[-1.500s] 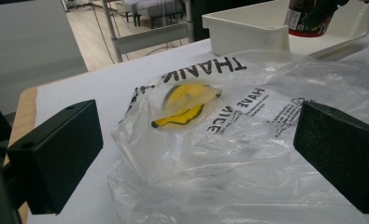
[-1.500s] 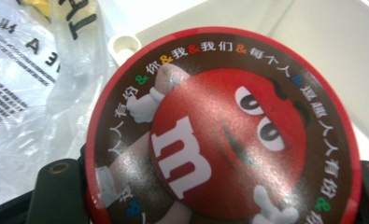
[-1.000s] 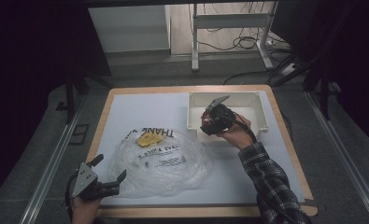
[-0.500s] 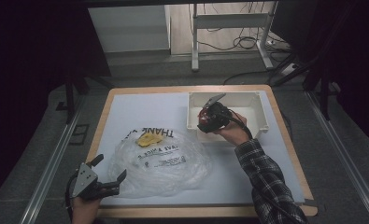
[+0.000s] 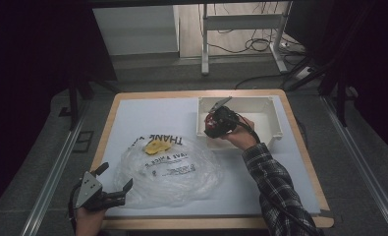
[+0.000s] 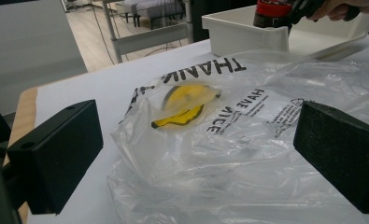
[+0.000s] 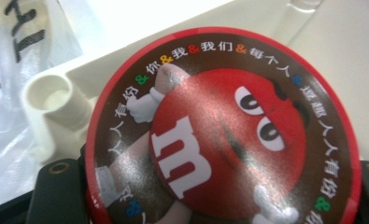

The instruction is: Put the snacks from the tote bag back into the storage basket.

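Dark room around me, cables on the floor beyond a white table top [image 5: 147, 115] with a wooden edge. Lit well enough to work.

Right gripper [image 5: 216, 121] — over the near-left corner of the white bin [image 5: 275, 120] at the far right of the table. My jaws are clamped on a round candy tin [image 7: 222, 135], one black jaw on either side of it. The lid faces my right gripper's camera: red rim, brown ring of small lettering, a red cartoon candy with a white "m" in the middle. Behind the tin I see the bin's pale wall and a corner post [image 7: 56, 100]. From the left gripper view the tin [image 6: 271, 11] hangs just above the bin's rim [image 6: 247, 32]; whether it touches the rim, I cannot tell.

Left gripper [image 5: 114, 189] — at the near-left edge of the table, jaws spread wide, nothing between the pads. They point at a crumpled clear plastic bag [image 5: 169, 169] (black print, "THANK" legible) that lies in the middle of the table, just ahead of the jaws. A yellow patch [image 6: 184, 105] shows through the bag's far side; I cannot say what it is.

The bag's far edge reaches close to the bin.
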A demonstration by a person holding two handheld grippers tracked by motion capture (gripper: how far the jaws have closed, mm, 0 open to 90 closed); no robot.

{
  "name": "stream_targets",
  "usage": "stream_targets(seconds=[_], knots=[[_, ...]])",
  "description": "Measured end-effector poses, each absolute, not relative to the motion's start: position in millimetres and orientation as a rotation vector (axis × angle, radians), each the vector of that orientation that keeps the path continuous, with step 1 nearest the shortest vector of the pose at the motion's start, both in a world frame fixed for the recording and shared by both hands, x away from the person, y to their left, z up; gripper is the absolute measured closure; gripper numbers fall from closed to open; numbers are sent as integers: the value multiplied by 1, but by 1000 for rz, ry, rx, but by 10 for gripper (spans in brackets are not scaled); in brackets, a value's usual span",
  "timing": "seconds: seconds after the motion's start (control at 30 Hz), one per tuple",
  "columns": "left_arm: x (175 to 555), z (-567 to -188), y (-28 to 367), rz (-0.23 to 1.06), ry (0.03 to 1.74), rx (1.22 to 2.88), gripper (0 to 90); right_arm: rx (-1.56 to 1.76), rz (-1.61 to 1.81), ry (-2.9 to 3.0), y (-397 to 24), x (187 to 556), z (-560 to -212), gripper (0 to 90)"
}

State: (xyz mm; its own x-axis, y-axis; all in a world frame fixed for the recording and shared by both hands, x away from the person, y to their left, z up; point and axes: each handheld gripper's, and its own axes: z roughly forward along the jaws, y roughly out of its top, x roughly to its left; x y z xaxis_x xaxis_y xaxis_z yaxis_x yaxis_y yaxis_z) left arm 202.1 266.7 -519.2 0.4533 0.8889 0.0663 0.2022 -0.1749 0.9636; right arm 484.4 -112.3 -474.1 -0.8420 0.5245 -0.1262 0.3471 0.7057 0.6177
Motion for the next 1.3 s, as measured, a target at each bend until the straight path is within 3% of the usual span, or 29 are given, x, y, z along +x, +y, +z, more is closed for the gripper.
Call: stream_targets(seconds=[1.3], knots=[[202, -519, 267, 819, 958, 1655, 12, 705, 841, 2645, -95, 517, -506, 256]])
